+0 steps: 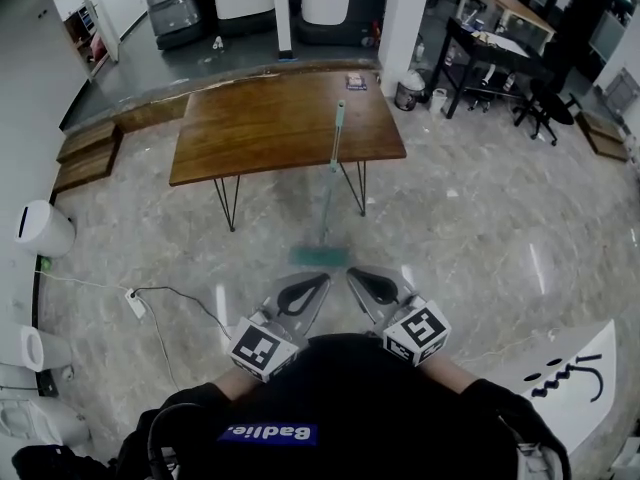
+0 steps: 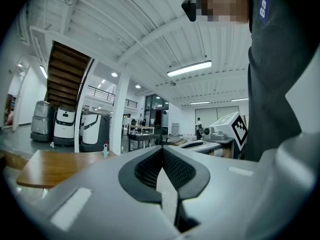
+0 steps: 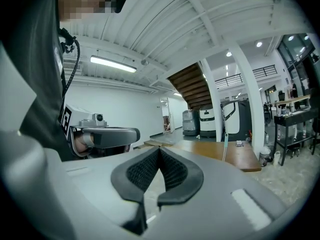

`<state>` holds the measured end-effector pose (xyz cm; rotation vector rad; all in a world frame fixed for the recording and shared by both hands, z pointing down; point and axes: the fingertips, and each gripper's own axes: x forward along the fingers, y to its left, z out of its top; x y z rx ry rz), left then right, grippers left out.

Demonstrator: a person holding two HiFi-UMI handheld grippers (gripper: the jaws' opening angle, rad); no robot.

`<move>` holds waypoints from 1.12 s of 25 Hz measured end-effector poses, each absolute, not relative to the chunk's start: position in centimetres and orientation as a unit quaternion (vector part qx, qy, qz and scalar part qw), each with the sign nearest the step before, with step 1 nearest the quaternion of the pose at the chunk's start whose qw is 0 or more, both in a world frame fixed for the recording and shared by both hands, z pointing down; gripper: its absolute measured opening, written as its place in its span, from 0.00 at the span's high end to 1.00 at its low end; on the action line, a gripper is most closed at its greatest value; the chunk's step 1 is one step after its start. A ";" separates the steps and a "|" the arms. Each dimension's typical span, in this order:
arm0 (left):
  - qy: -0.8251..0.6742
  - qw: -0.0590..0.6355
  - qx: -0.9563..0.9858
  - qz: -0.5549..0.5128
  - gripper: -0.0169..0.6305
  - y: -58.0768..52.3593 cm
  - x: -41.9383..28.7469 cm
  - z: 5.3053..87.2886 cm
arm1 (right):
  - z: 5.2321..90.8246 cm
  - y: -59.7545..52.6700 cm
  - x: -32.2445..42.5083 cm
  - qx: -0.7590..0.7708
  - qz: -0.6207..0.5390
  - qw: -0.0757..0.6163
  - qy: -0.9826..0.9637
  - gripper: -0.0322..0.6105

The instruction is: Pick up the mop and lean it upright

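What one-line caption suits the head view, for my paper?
Mop leans upright against wooden table; left gripper and right gripper shut, empty.

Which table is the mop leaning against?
The brown wooden table with thin wire legs, in the middle; the mop rests on its near edge. The black-framed table at far right has no mop.
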<state>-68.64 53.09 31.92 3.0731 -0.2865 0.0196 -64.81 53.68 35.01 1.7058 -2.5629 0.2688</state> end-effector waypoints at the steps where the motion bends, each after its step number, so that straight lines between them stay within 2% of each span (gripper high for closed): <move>1: -0.094 0.029 0.995 0.007 0.94 53.1 -68.8 31.9 | 35.1 53.7 -64.9 0.550 0.086 0.025 -0.831 0.95; 28: -0.096 0.023 0.995 0.013 0.94 52.5 -68.1 32.9 | 36.1 53.1 -64.1 0.549 0.088 0.022 -0.831 0.95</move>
